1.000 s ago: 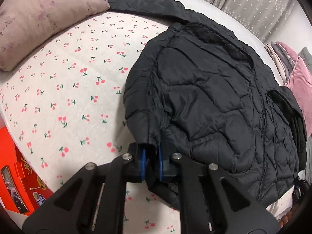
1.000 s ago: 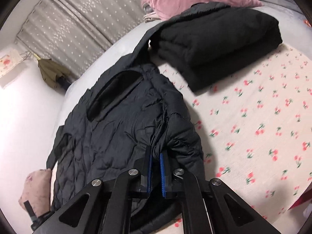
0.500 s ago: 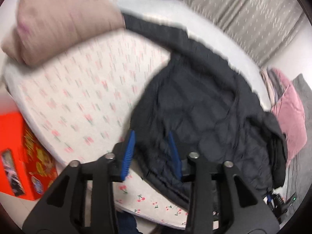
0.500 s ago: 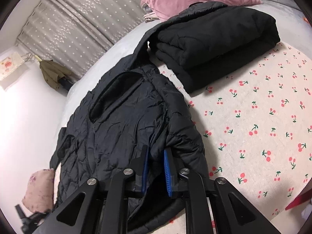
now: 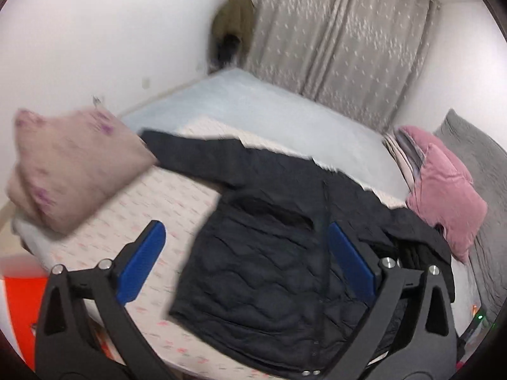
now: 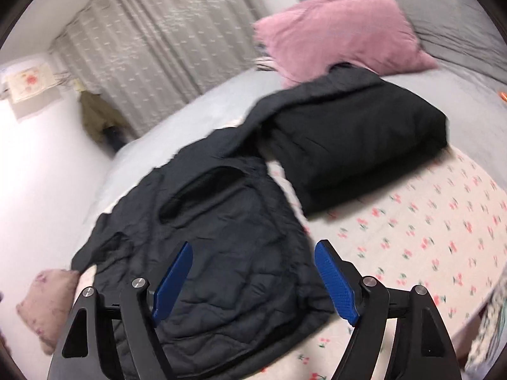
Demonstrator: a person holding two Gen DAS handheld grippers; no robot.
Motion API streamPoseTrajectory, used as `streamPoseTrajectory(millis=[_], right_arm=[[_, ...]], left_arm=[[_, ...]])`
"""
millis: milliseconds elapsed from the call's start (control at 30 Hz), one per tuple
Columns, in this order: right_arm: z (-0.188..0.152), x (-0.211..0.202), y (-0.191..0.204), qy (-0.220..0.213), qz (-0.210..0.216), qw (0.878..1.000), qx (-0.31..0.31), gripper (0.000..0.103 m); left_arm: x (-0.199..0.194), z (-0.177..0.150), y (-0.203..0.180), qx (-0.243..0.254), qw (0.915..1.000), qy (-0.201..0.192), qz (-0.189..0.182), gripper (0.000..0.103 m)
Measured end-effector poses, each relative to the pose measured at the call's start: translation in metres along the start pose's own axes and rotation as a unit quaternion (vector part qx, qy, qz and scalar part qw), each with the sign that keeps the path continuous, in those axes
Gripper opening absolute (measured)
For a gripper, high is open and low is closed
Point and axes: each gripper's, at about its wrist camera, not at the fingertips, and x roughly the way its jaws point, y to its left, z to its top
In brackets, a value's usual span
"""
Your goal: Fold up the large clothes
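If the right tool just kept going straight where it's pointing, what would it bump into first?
Most likely the black puffy jacket lying spread on the bed. The right tool is open with nothing in it, and the jacket fills the space ahead between its fingers. How far off it is, the picture doesn't show.

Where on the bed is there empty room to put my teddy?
Bare cherry sheet lies right of the spread black jacket, in front of the folded black pile. Another patch sits between jacket and beige pillow. The pink pillow end is crowded.
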Motion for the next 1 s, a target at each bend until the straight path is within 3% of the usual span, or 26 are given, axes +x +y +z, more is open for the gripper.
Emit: streamPoseTrajectory(millis=[133,267,400,467,567,600,667,733,800,867,1000], right_arm=[[0.021,0.019,0.000,0.039,0.054,0.998,0.003,0.081],[0.042,0.047,-0.023,0.034,0.030,0.997,0.059,0.081],[0.067,0.077,-0.043,0.029,0.053,0.992,0.107,0.081],[0.087,0.098,-0.052,0.034,0.060,0.990,0.121,0.081],[0.124,0.121,-0.066,0.012,0.065,0.990,0.126,0.081],[0.135,0.128,-0.069,0.009,0.061,0.990,0.124,0.081],[0.165,0.153,-0.084,0.011,0.046,0.990,0.134,0.081],[0.190,0.172,-0.100,0.008,0.031,0.987,0.158,0.081],[0.210,0.194,-0.121,0.009,0.025,0.981,0.191,0.081],[0.225,0.217,-0.147,0.012,-0.011,0.971,0.237,0.081],[0.230,0.239,-0.176,-0.012,-0.035,0.954,0.297,0.077]], left_arm=[[0.070,-0.028,-0.022,-0.063,0.9935,0.072,-0.063,0.102],[0.118,-0.045,-0.043,-0.113,0.9845,0.106,-0.083,0.102],[0.164,-0.060,-0.060,-0.094,0.9891,0.103,-0.046,0.102],[0.189,-0.072,-0.064,-0.059,0.9927,0.104,-0.017,0.102],[0.220,-0.087,-0.070,-0.024,0.9890,0.146,0.002,0.101],[0.224,-0.086,-0.071,-0.019,0.9900,0.140,-0.006,0.101],[0.225,-0.078,-0.076,0.000,0.9933,0.115,0.011,0.101],[0.232,-0.075,-0.079,0.004,0.9929,0.119,0.008,0.101],[0.239,-0.076,-0.076,-0.010,0.9906,0.136,-0.003,0.101],[0.241,-0.079,-0.071,-0.018,0.9883,0.151,-0.005,0.101],[0.244,-0.076,-0.057,-0.019,0.9894,0.143,0.017,0.101]])
